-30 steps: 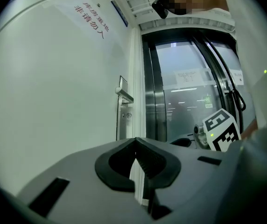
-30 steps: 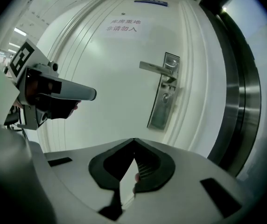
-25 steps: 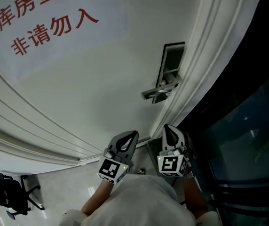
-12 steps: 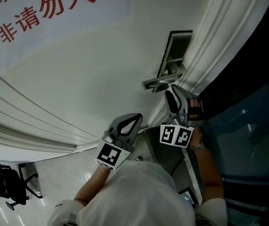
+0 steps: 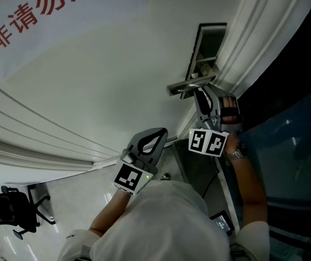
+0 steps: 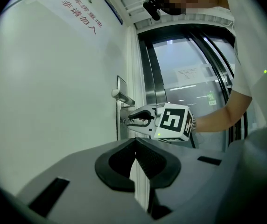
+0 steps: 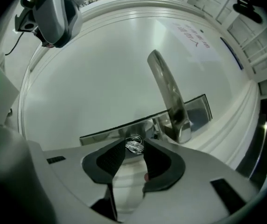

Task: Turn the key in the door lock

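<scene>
A white door (image 5: 90,80) carries a steel lock plate (image 5: 207,42) with a lever handle (image 5: 191,85). My right gripper (image 5: 200,91) points level at the plate just under the handle. In the right gripper view a small silver key (image 7: 134,145) sticks out of the plate (image 7: 105,133) below the lever handle (image 7: 168,92). It sits between the tips of my right gripper (image 7: 134,149), whose jaws have just been opening and do not press on it. My left gripper (image 5: 160,131) hangs back lower left, shut and empty. In its own view, the left gripper (image 6: 134,143) looks toward the right gripper (image 6: 125,121).
A paper sign with red characters (image 5: 36,10) is stuck on the door at upper left. White door-frame mouldings (image 5: 259,31) run right of the lock, with dark glass (image 5: 297,145) beyond. A black office chair (image 5: 8,211) stands on the floor at lower left.
My right gripper rose from beside the left gripper to the lock plate under the handle, rolling as it went. The left gripper has barely moved.
</scene>
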